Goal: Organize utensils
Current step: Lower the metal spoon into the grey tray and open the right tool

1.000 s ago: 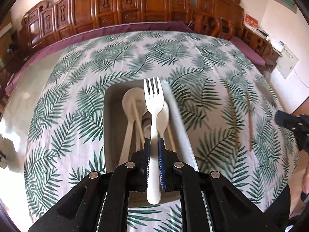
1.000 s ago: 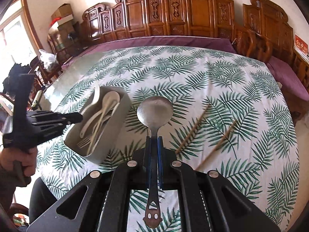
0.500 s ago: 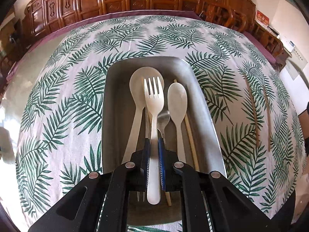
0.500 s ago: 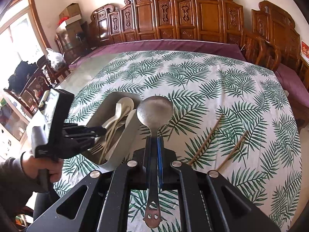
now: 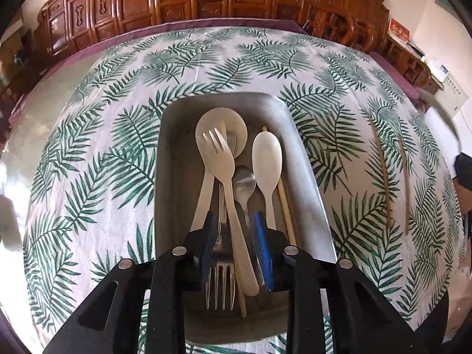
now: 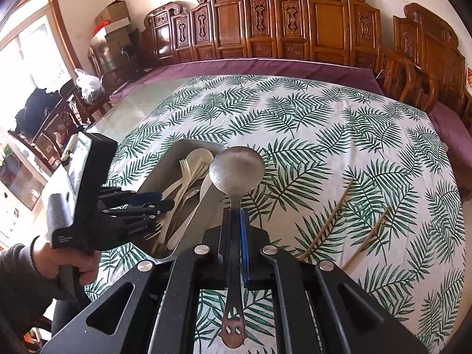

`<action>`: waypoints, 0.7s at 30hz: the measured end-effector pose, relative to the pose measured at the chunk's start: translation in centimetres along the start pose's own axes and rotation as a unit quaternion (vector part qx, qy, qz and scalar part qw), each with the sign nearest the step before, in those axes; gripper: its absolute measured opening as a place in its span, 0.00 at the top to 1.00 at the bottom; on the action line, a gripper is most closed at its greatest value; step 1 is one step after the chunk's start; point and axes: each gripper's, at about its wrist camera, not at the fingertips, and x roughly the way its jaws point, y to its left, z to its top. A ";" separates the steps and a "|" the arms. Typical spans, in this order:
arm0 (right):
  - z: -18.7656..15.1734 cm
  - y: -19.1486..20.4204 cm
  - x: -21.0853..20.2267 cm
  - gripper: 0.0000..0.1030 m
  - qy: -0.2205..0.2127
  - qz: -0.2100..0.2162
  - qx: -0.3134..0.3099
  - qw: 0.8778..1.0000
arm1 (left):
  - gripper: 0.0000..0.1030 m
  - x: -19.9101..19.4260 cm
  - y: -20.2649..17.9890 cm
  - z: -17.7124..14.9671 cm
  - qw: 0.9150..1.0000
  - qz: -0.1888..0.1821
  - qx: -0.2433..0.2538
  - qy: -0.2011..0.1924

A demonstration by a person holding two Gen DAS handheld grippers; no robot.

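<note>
A grey metal tray (image 5: 306, 165) (image 6: 165, 171) holds several utensils: a round cream spoon (image 5: 236, 129), an oval cream spoon (image 5: 267, 156), a small metal spoon (image 5: 244, 181), a metal fork (image 5: 220, 283) and a chopstick (image 5: 286, 209). A cream plastic fork (image 5: 227, 183) lies loose in the tray between the fingers of my left gripper (image 5: 236, 230) (image 6: 156, 202), which is open just above the tray's near end. My right gripper (image 6: 236, 216) is shut on a metal ladle spoon (image 6: 237, 174), held above the table beside the tray's right side.
Two wooden chopsticks (image 5: 383, 171) (image 6: 330, 218) lie on the leaf-print tablecloth (image 5: 118, 135) right of the tray. Carved wooden chairs (image 6: 265, 23) ring the far edge of the table. A person's hand (image 6: 67, 262) holds the left gripper at the table's near left.
My left gripper has lowered over the tray and opened, letting go of the cream fork, which now lies tilted among the utensils. My right gripper with the ladle has moved closer to the tray.
</note>
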 end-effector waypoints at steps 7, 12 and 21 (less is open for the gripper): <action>0.7 1.6 1.0 0.93 0.001 0.008 -0.008 1.000 | 0.70 -2.8 1.4 -0.2 1.000 0.000 -0.008 -0.021; 1.3 3.4 2.2 0.93 0.004 0.018 -0.016 1.000 | 0.57 -4.5 3.3 -0.7 0.999 0.009 -0.024 -0.034; 2.8 6.6 4.6 0.93 0.010 0.039 -0.027 0.999 | 0.29 -6.9 6.7 -1.3 0.997 0.026 -0.052 -0.059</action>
